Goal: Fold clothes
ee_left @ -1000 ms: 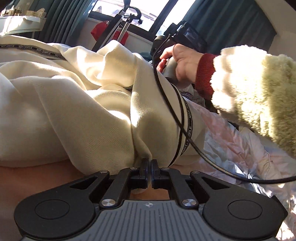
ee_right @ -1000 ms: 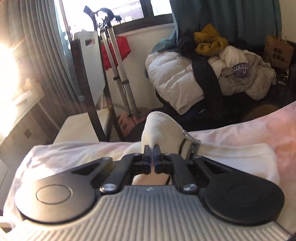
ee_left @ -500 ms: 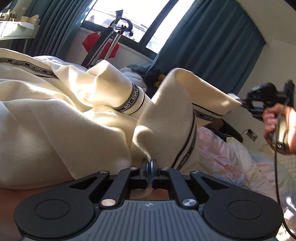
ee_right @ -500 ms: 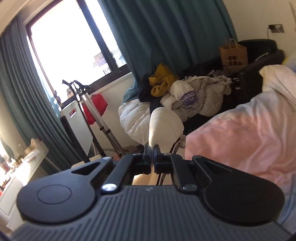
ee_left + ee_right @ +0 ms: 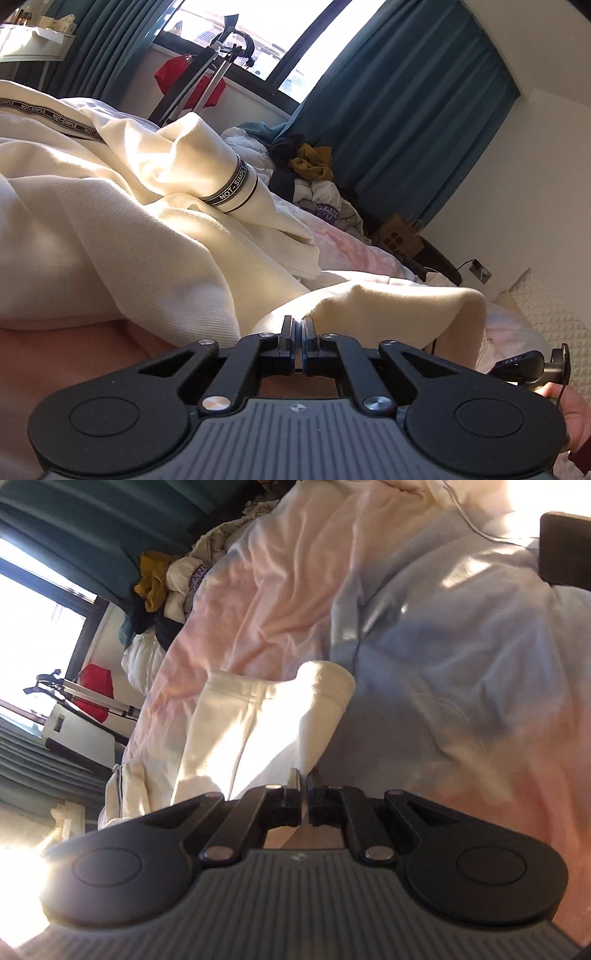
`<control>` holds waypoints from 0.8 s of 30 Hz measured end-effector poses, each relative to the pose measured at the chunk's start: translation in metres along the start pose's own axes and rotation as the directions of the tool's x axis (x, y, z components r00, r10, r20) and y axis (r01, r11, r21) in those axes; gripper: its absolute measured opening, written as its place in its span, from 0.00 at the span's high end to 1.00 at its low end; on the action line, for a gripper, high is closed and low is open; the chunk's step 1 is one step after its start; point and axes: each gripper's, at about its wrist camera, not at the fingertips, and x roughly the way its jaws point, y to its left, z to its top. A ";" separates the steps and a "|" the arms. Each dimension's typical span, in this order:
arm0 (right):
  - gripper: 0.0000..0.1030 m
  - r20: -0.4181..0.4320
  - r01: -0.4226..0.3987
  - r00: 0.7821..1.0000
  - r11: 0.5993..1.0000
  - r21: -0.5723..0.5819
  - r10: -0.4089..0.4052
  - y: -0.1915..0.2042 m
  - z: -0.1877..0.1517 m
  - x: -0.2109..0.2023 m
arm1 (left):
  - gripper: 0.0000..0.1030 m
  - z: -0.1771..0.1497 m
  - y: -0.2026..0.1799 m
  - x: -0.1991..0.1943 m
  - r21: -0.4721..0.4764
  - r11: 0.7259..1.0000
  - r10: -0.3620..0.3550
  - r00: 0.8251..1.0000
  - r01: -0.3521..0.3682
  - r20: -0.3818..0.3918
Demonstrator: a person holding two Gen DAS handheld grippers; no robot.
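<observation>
Over on our left the cream garment lies heaped on the pink bedding, and our left gripper is pinched tight on its edge. Moving right, our right gripper is clamped on a cream sleeve end stretched over the duvet.

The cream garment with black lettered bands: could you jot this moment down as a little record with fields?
garment: cream ribbed sweatshirt with black NOT-SIMPLE bands, rumpled, partly folded
surface: pale pink bedsheet
left gripper: shut on a fold of the cream cloth
right gripper: shut on another part of the cream cloth
background: teal curtains, clothes heap with mustard yellow garment
</observation>
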 end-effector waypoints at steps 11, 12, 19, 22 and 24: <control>0.83 0.002 -0.076 0.997 0.968 0.239 0.078 -0.038 -0.006 -0.010 | 0.97 -0.012 -0.012 -0.026 -0.048 0.997 0.055 0.998 -0.056 -0.014; 0.74 -0.011 -0.061 0.998 0.963 0.264 0.067 -0.041 -0.006 -0.006 | 0.97 -0.012 -0.012 -0.026 -0.047 0.997 0.059 0.998 -0.059 -0.017; 0.55 -0.035 -0.066 0.996 0.950 0.304 0.081 -0.045 -0.008 0.016 | 0.97 -0.014 -0.008 -0.020 -0.072 0.994 0.077 0.997 -0.079 -0.031; 0.55 -0.035 -0.068 0.996 0.970 0.235 0.078 -0.036 -0.001 0.034 | 0.96 -0.014 -0.007 -0.018 -0.079 0.994 0.079 0.996 -0.082 -0.034; 0.57 -0.014 -0.051 0.998 0.983 0.178 0.055 -0.029 0.002 0.042 | 0.96 -0.014 -0.006 -0.017 -0.084 0.993 0.081 0.996 -0.084 -0.036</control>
